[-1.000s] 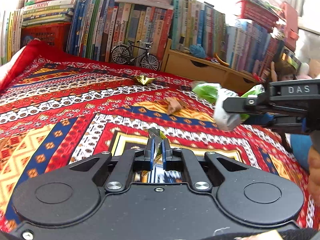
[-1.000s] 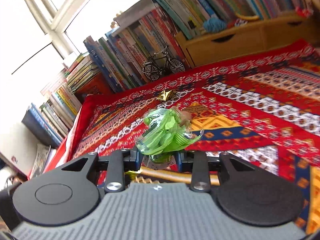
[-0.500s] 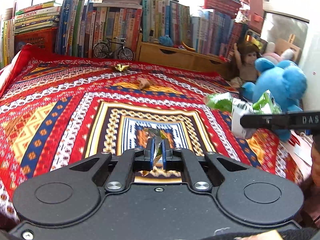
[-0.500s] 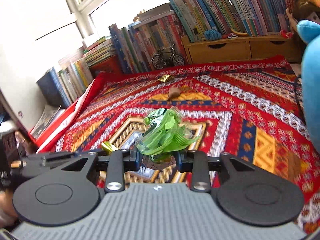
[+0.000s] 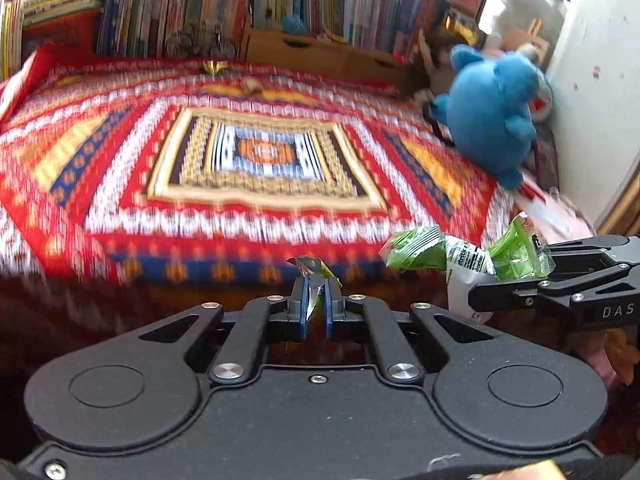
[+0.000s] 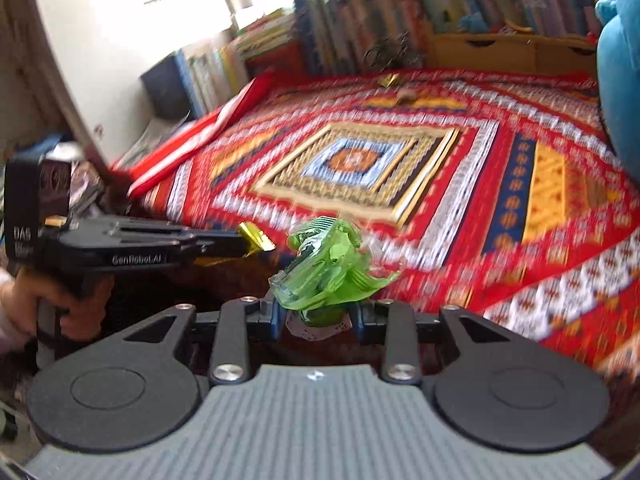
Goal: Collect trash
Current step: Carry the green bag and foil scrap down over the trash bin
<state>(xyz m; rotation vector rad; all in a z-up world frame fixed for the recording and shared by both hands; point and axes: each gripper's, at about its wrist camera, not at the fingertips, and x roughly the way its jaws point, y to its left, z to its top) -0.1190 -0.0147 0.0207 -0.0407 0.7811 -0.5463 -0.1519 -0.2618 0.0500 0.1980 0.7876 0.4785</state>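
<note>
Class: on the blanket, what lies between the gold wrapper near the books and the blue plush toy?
In the left wrist view, only a small brown scrap lies between gold wrapper and plush toy; otherwise bare blanket.

crumpled green wrapper sits low centre of the right view; a foil scrap, thin and upright, low centre of the left; gold wrapper and brown scrap lie upper centre.

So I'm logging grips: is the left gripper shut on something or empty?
Shut on a wrapper: the left gripper has its blue pads nearly together, pinching a small gold wrapper that sticks out beyond them.
</note>
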